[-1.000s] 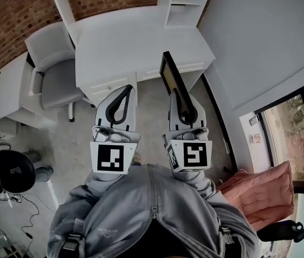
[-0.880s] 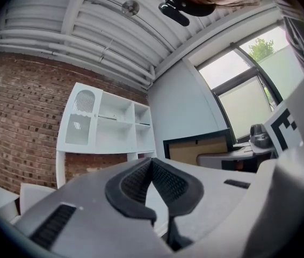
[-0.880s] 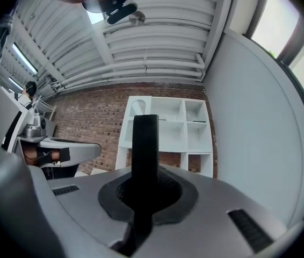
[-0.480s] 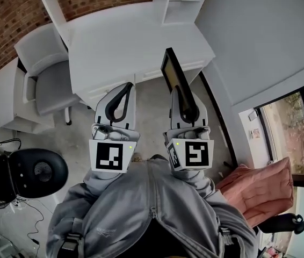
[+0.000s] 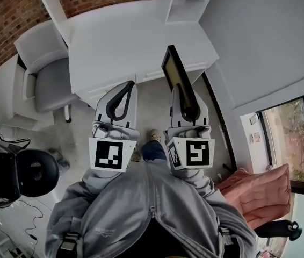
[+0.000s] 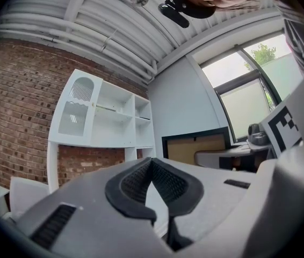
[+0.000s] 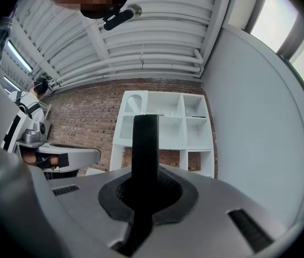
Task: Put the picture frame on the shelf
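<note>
A black picture frame (image 5: 174,74) with a tan backing stands edge-on in my right gripper (image 5: 186,107), whose jaws are shut on its lower edge. In the right gripper view the frame (image 7: 145,160) rises as a dark bar straight in front of the white shelf unit (image 7: 165,130) on the brick wall. My left gripper (image 5: 118,105) is shut with nothing in it, held beside the right one. From the left gripper view the shelf unit (image 6: 106,120) is at the left and the frame's tan face (image 6: 197,148) at the right.
A white desk (image 5: 136,42) stands below the shelf, straight ahead. A grey armchair (image 5: 47,74) sits at its left and a black office chair (image 5: 20,173) at the near left. A grey wall (image 5: 265,42) and a window (image 5: 297,138) run along the right.
The view has shifted slightly, with the desk and armchair sliding a little relative to me. Both grippers hold the same pose, the frame still in the right one.
</note>
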### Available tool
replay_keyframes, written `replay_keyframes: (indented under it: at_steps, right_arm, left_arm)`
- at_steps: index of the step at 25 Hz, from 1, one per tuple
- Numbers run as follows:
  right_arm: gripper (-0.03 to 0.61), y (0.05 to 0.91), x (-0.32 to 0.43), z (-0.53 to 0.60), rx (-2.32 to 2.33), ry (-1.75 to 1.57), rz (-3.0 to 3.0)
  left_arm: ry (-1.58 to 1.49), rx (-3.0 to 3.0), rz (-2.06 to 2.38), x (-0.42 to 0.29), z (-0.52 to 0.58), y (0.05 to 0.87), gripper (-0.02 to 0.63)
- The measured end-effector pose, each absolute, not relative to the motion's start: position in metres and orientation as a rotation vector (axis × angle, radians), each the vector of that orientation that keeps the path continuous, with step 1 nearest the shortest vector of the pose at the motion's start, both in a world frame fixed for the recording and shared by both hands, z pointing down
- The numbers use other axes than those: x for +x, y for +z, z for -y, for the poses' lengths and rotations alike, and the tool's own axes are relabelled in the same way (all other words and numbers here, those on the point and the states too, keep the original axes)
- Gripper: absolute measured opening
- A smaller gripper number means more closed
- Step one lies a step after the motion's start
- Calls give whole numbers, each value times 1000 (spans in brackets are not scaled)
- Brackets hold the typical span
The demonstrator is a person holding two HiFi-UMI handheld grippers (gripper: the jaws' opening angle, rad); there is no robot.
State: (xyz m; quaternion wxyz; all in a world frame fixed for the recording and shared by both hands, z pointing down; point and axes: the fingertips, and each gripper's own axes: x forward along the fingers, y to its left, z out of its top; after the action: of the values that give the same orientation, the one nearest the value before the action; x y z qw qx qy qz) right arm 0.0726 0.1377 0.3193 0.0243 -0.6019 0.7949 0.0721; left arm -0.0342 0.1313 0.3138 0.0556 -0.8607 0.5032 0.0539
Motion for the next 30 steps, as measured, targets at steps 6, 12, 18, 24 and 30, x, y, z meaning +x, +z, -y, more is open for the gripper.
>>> replay_keyframes:
  at_steps: [6,12,18,24,30]
  right_arm:
    - [34,316,90,-93,-1829,236,-2477]
    - [34,307,118,-40,-1796,263,-2504]
    - [34,302,139,2,-1730,291,-2534]
    - [35,300,155,23,-1657,299,-2565]
    - [34,306,157,39,-1615,280,-2596]
  left_arm:
    - [164,-2584,-1567,-20,-92,311,6]
    - [171,-2551,-1615,7,-42,305,6]
    - [182,-2499,-1666,29,-4,300,6]
    - [177,-2452,-1730,43,12,301,6]
    - [174,-2418,-1778,42,23,302,6]
